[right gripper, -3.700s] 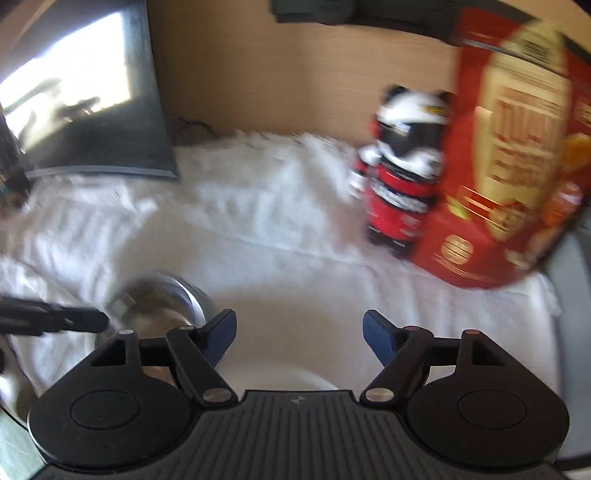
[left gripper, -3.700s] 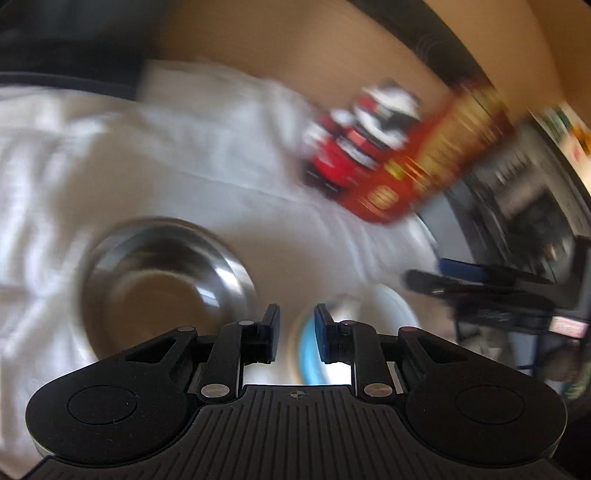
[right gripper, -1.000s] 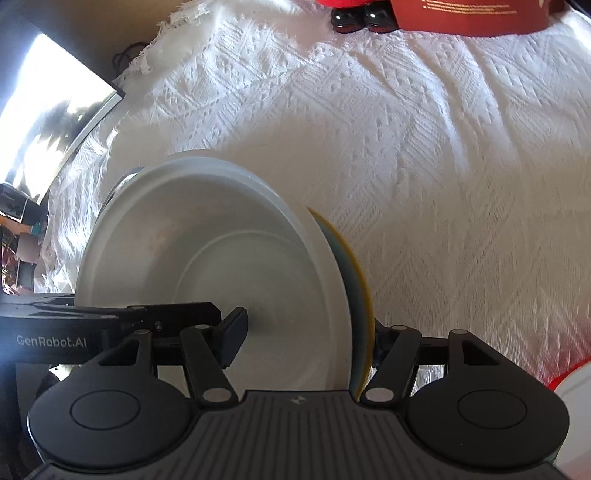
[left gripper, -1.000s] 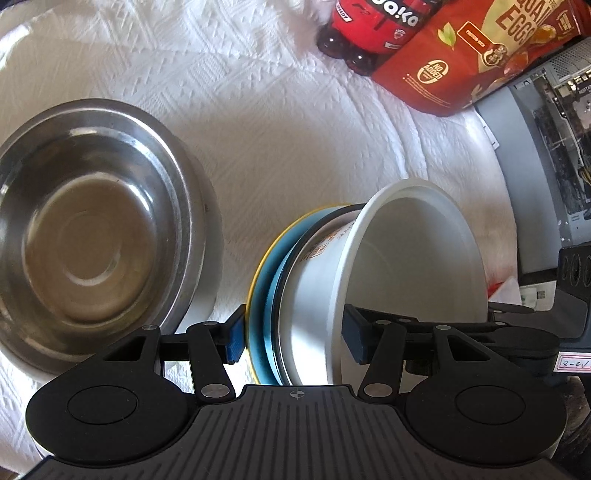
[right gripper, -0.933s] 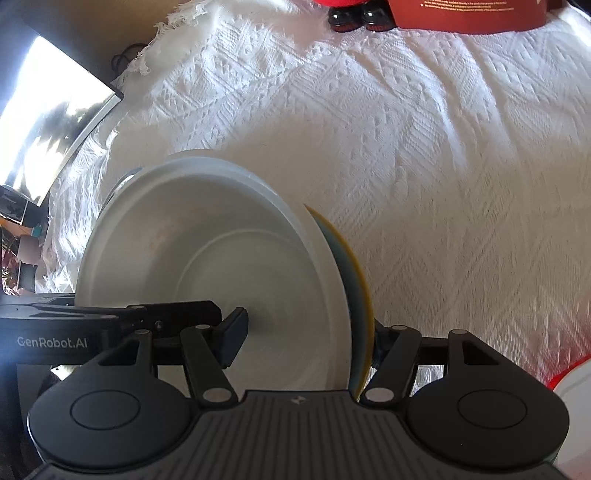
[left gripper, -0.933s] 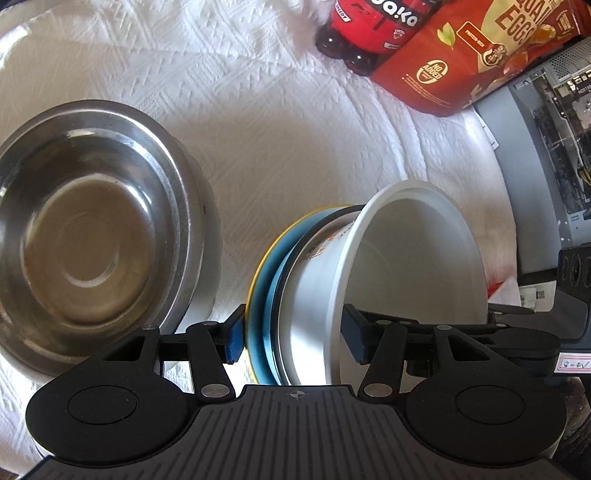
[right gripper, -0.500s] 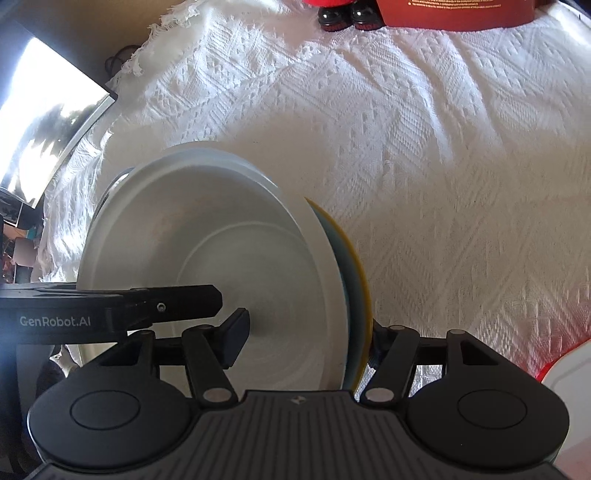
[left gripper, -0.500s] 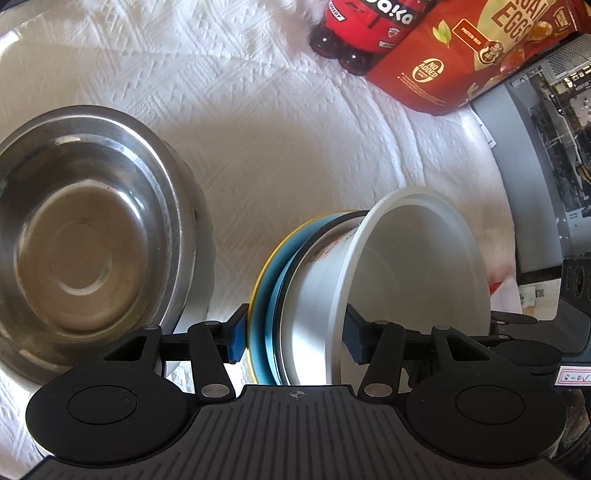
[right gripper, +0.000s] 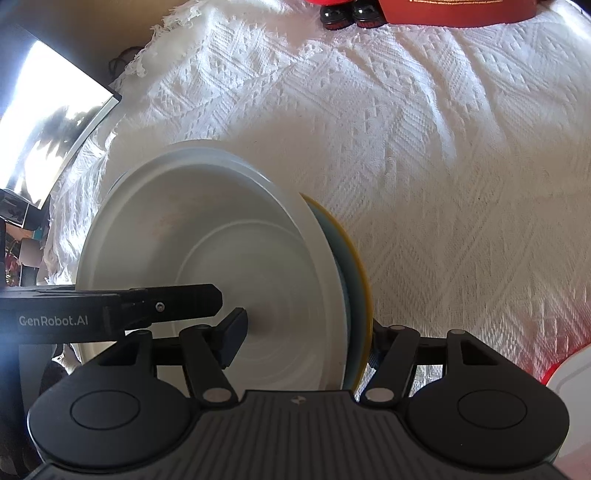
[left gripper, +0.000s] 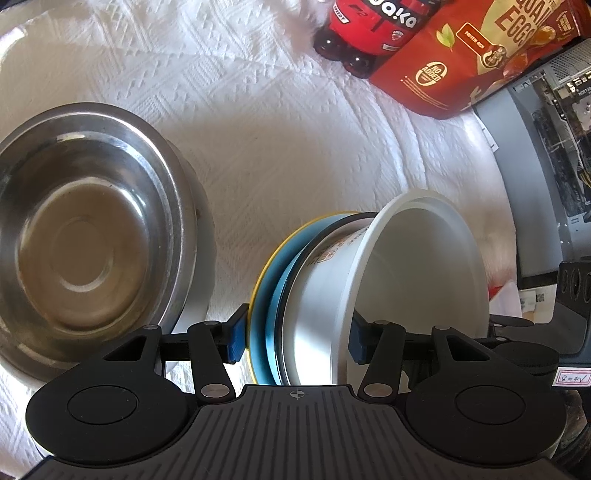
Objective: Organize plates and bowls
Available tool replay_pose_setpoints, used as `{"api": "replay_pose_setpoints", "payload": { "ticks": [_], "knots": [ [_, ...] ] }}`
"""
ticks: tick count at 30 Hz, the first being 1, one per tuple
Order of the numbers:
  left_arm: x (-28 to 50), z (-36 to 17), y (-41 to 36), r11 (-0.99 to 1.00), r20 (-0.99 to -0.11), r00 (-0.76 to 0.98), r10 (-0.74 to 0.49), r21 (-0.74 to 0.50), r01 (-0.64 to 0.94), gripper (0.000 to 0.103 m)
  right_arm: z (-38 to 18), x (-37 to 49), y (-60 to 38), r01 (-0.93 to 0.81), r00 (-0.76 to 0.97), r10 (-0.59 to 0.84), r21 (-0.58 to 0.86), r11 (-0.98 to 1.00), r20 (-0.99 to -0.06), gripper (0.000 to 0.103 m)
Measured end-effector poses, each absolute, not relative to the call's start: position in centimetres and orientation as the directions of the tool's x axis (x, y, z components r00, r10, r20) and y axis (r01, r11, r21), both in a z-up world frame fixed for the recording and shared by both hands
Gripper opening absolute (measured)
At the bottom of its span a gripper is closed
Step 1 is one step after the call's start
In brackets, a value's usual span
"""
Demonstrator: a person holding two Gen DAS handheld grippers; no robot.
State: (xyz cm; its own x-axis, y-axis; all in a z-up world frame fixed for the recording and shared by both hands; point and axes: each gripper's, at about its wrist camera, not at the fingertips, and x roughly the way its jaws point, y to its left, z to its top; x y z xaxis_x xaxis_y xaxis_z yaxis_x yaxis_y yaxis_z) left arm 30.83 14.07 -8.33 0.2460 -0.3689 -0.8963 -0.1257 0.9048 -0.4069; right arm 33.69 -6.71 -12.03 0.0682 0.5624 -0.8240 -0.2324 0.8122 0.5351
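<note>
A tilted white bowl (left gripper: 417, 280), stacked on a blue plate (left gripper: 271, 295), is clamped together between both grippers' jaws above the white tablecloth (left gripper: 277, 147), right of the steel bowl (left gripper: 85, 229). The stack could be dropped if the left gripper (left gripper: 295, 334) or right gripper (right gripper: 306, 341) were loosened unevenly.

A home setting is suggested, with desk gear close by. The counter is draped with a white woven cloth (right gripper: 424, 147) with a fringed edge. Groceries are stood at its far side: a red soft-drink bottle (left gripper: 369, 33) and a red snack pouch (left gripper: 480, 55) marked "EGGS". An open computer case (left gripper: 554, 122) is seen at one side, a glossy dark screen (right gripper: 44, 122) at the other.
</note>
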Motion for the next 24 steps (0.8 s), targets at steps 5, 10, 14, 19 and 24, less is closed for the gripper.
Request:
{"api": "replay_pose_setpoints", "payload": {
  "ticks": [5,10,14,19,24],
  "knots": [
    [30.71,-8.35,14.44,0.895,-0.888,0.250,-0.385,-0.425,-0.132,0.055,-11.99,33.71,-6.61,-0.241,0.066,0.562,0.533,0.811,-0.825,0.064],
    [30.80,-8.26,13.97,0.903,-0.895,0.248,-0.371,-0.410,-0.127,0.057,-12.17,33.85,-6.80,-0.214,0.063,0.566,0.543,0.812,-0.822,0.064],
    [30.82,-8.25,13.66,0.912,-0.899,0.247,-0.360,-0.396,-0.111,0.058,-12.39,34.19,-7.07,-0.176,0.059,0.573,0.557,0.812,-0.817,0.064],
    [30.92,-8.32,13.53,0.919,-0.905,0.245,-0.349,-0.382,-0.102,0.058,-12.28,34.15,-6.83,-0.170,0.066,0.569,0.553,0.816,-0.819,0.064],
    [30.95,-8.59,13.69,0.914,-0.900,0.245,-0.360,-0.393,-0.102,0.058,-12.01,34.16,-6.66,-0.179,0.071,0.567,0.548,0.817,-0.821,0.064]
  ]
}}
